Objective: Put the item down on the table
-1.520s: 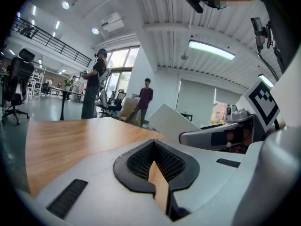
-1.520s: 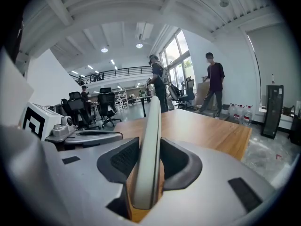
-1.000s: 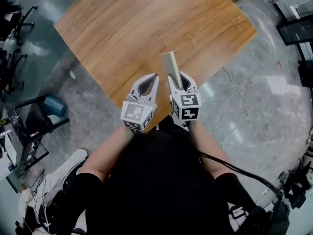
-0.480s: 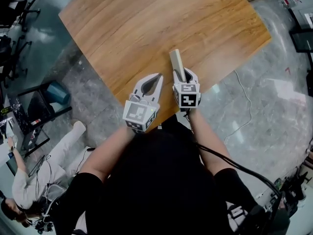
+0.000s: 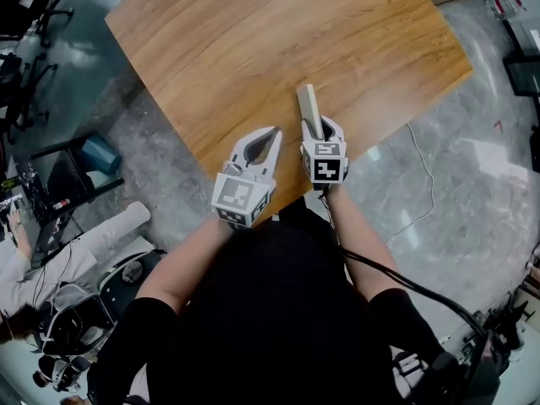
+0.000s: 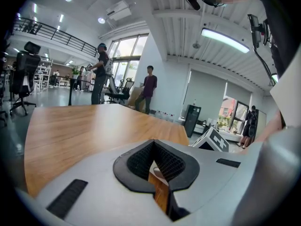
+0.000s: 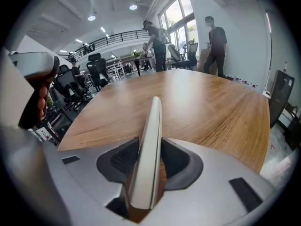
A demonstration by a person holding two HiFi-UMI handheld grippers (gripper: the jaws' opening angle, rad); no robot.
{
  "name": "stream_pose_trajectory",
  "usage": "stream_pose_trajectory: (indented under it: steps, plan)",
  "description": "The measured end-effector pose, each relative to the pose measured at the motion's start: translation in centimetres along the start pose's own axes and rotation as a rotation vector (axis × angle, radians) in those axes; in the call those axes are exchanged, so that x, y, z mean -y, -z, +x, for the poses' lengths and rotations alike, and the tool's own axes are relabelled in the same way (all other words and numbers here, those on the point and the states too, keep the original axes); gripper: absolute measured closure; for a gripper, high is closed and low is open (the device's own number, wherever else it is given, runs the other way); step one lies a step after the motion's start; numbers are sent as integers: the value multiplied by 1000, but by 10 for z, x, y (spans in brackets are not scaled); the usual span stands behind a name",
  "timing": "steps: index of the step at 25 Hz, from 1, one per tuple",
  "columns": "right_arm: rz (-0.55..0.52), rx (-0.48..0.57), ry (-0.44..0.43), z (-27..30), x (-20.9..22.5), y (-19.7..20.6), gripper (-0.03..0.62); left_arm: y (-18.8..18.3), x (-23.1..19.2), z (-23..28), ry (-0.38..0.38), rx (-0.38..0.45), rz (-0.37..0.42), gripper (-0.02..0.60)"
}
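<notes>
One pale flat item (image 5: pixel 308 106), end hidden between jaws of right gripper (image 5: pixel 319 129)

The head view looks steeply down from above the person onto the wooden table (image 5: pixel 253 49) and its near corner. Each gripper view rides low, close behind its own jaws, facing across the tabletop toward the far edge. All three share that tabletop.
</notes>
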State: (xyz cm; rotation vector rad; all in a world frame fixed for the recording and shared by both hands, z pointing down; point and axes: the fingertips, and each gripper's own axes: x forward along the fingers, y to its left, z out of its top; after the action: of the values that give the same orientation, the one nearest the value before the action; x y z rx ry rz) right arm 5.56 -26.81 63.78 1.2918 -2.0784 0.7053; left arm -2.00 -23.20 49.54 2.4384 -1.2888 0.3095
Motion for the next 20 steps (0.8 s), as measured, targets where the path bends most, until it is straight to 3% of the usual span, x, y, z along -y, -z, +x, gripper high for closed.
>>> stream_pose_trajectory:
  steps: [12,17,20]
  plan:
    - [-20,82,80,-40,14,-21,451,-16,16,-27,18,43,34,578]
    - [11,197,56,-83,-1,-52,451,-27,19,-39,18,82,49,578]
    - [14,293,71,-121,-12,-74,538,-42,19,-49,22,115,52,578]
